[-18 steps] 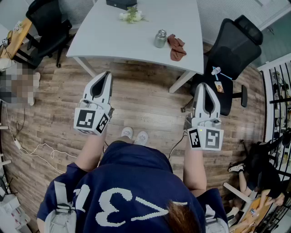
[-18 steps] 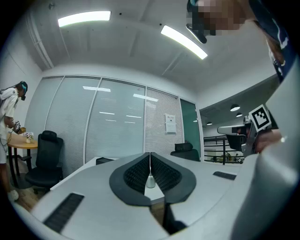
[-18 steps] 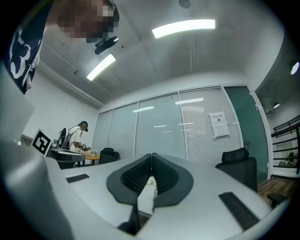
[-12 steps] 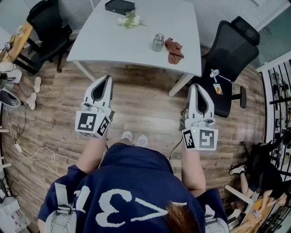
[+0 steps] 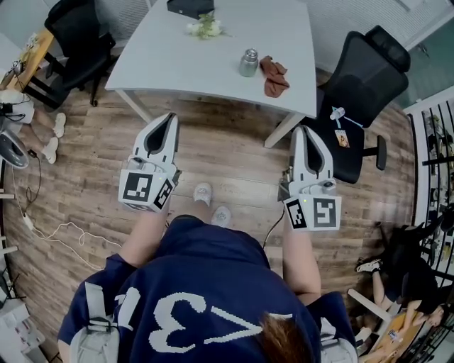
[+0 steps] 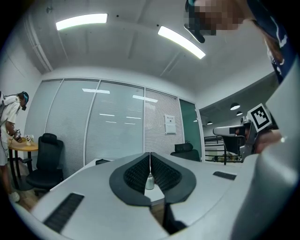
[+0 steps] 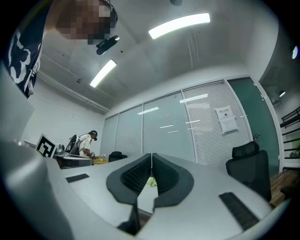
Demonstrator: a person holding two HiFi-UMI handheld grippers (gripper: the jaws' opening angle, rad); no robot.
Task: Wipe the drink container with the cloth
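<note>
A small metal drink container (image 5: 248, 62) stands on the white table (image 5: 184, 64), with a reddish-brown cloth (image 5: 274, 75) crumpled just to its right. Both grippers hang over the wooden floor, short of the table's near edge. My left gripper (image 5: 168, 118) is shut and empty, and points toward the table. My right gripper (image 5: 301, 131) is also shut and empty, near the table's right leg. In the left gripper view the container (image 6: 149, 182) shows through the slit below the closed tips (image 6: 150, 153). The right gripper view shows closed tips (image 7: 152, 154) and the table beyond.
A black office chair (image 5: 362, 78) stands right of the table, another (image 5: 67, 35) at the left. White flowers (image 5: 206, 28) and a dark box (image 5: 190, 6) lie at the table's far side. Cables (image 5: 50, 234) trail on the floor at left. My feet (image 5: 211, 202) are below the grippers.
Both grippers have shifted slightly toward the table and the view has moved a little forward. One foot has stepped ahead. The jaws stay shut.
</note>
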